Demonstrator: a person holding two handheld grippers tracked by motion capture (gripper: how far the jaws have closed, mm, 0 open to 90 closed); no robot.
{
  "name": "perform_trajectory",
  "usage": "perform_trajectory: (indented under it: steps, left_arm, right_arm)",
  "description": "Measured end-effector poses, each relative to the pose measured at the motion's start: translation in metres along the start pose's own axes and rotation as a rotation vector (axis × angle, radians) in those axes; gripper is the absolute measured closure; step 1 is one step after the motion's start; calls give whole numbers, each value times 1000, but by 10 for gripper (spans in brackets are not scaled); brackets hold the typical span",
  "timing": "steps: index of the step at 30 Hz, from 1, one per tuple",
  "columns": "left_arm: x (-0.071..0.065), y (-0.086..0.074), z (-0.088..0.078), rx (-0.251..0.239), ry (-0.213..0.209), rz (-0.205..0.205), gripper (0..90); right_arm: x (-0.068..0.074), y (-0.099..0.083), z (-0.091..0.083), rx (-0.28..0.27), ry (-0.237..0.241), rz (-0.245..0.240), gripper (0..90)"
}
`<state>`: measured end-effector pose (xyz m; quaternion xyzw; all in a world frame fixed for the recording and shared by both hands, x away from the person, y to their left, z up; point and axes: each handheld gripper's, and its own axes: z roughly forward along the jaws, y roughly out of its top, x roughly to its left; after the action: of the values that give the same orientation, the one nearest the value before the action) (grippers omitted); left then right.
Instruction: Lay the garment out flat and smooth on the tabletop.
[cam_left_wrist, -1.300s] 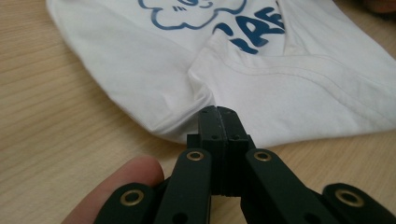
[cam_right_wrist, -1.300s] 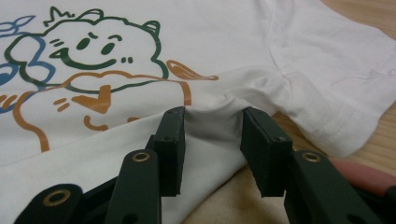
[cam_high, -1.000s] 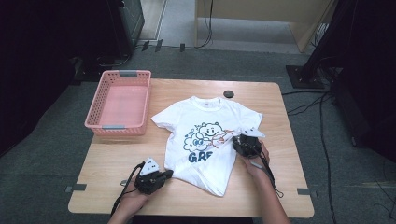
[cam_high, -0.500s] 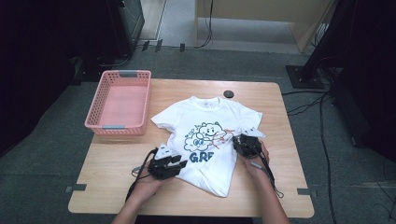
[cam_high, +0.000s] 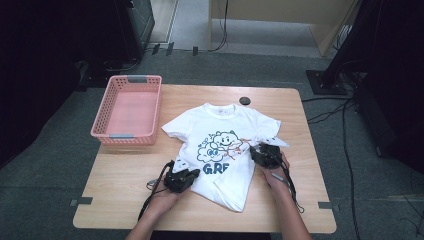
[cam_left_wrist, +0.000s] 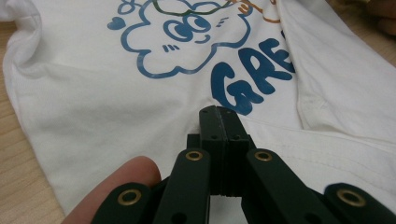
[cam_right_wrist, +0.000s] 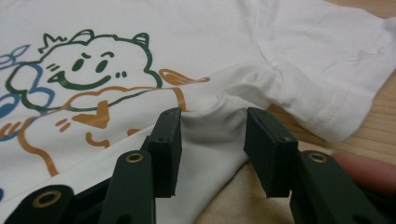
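Note:
A white T-shirt (cam_high: 225, 150) with a blue, green and orange cartoon print lies spread on the wooden table (cam_high: 125, 170), its right side folded over. My left gripper (cam_high: 192, 173) rests on the shirt's lower left part. Its jaws are pressed together over the fabric below the blue letters (cam_left_wrist: 218, 112), and I see nothing between them. My right gripper (cam_high: 257, 150) sits at the shirt's right side near the sleeve. It is open (cam_right_wrist: 212, 121), with a raised fold of white cloth (cam_right_wrist: 210, 128) between its two jaws.
A pink plastic basket (cam_high: 131, 112) stands at the table's back left. A small black round object (cam_high: 244, 100) lies near the back edge behind the collar. Bare wood lies in front of the basket and along the right edge.
My left gripper has moved right and forward from the bare table onto the shirt's lower left part. The right gripper has stayed at the shirt's right side.

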<state>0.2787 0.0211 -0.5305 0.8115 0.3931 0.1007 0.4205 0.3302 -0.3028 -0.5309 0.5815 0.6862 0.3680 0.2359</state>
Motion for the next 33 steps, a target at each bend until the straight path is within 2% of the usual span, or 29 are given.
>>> perform_trajectory:
  steps: [2,6,9,12,15,17,19,22,25,28,30,33]
  left_arm:
    - [1,0,0,-3,-5,-5,900]
    - [3,0,0,-3,-19,-27,900]
    - [2,0,0,-3,-15,-21,900]
    - [2,0,0,-3,-16,-24,900]
    - [2,0,0,-3,-15,-22,900]
    - [2,0,0,-3,-16,-23,900]
    - [3,0,0,-3,-18,-27,900]
    - [3,0,0,-2,-20,-28,900]
    - [3,0,0,-3,-21,-30,900]
    - [4,0,0,-3,-22,-30,900]
    - [4,0,0,-3,-24,-40,900]
    - [6,-1,-1,-3,-36,-45,900]
  right_arm:
    - [5,0,-6,-17,20,-12,566]
    - [27,5,-23,-40,71,-126,547]
    - [46,4,-34,-28,158,-186,546]
    - [65,-4,-42,-7,272,-242,556]
    - [81,-13,-48,-18,360,-345,603]
    - [88,-18,-49,-4,430,-356,626]
    - [96,-23,-47,25,471,-387,636]
    - [104,-29,-42,64,499,-427,657]
    - [108,-33,-37,91,499,-458,683]
    - [108,-39,-36,100,495,-480,798]
    - [107,-39,-37,103,485,-465,877]
    - [104,-36,-40,101,465,-441,890]
